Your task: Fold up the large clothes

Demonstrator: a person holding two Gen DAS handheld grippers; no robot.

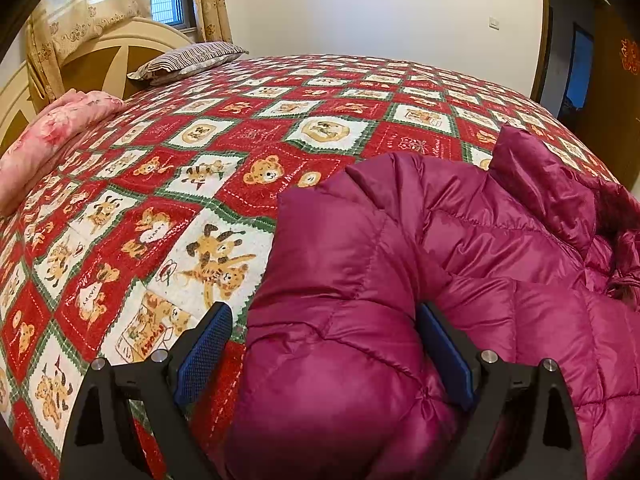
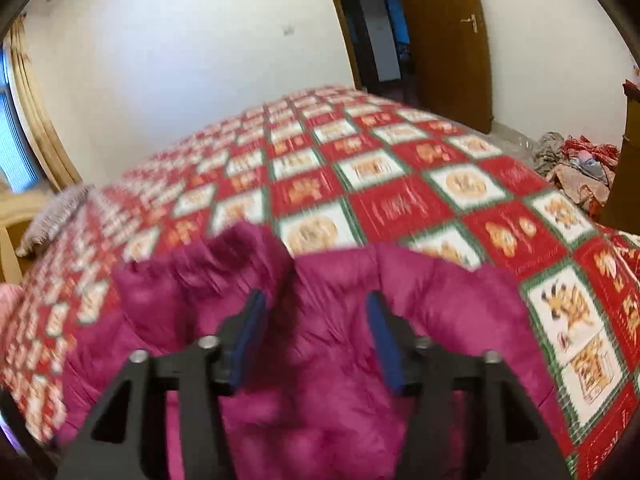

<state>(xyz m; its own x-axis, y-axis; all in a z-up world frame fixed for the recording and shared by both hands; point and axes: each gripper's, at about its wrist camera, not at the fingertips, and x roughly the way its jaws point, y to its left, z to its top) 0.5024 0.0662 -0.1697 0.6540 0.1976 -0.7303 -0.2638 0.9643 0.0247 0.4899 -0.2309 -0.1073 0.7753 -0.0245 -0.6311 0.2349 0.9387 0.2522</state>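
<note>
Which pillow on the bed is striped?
The far pillow by the headboard, dark-and-light striped; the nearer pillow is pink and floral.

Left wrist view: low, close over jacket (image 1: 420, 280), facing across bed (image 1: 240, 128) toward headboard (image 1: 100, 52). Right wrist view: blurred, similarly close, facing door (image 2: 444, 40). Shared: jacket, bed, white wall.

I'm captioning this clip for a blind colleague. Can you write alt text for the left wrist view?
The open left gripper straddles a puffy fold of a magenta quilted jacket lying on a bed with a red-and-white bear-print cover. Two pillows sit by the headboard, under a curtained window.
</note>
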